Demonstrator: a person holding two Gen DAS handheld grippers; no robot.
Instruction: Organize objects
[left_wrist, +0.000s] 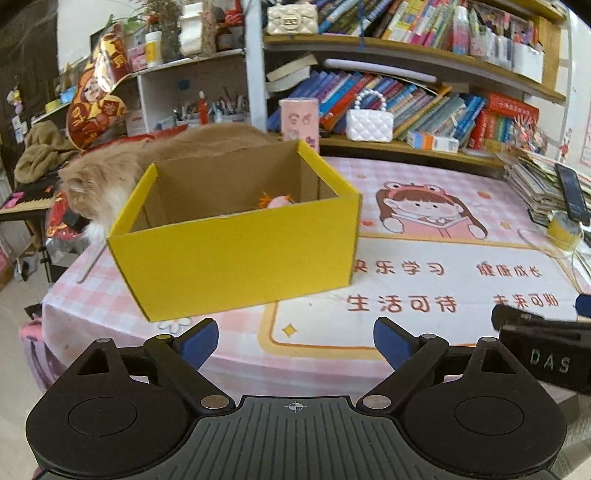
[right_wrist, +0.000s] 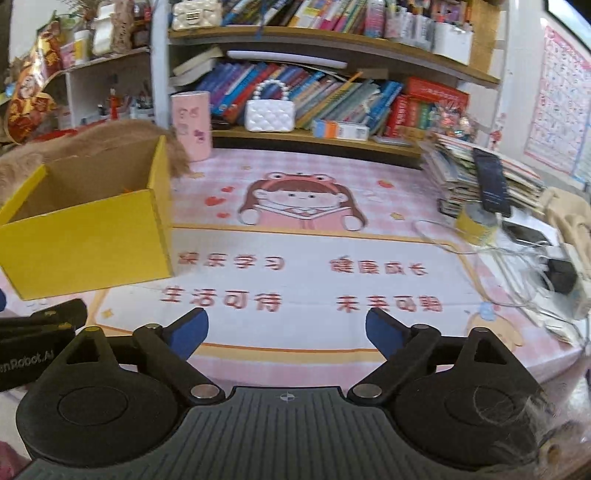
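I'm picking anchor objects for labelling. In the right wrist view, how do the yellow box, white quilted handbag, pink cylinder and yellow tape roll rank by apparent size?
Largest to smallest, as they look:
1. yellow box, though it is also nearest the camera
2. pink cylinder
3. white quilted handbag, close to the cylinder, so that pair is unsure
4. yellow tape roll

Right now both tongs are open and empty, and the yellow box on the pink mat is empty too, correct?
Not quite. The yellow box is not empty: the left wrist view shows a pink and orange item inside. Left tongs and right tongs are open and empty.
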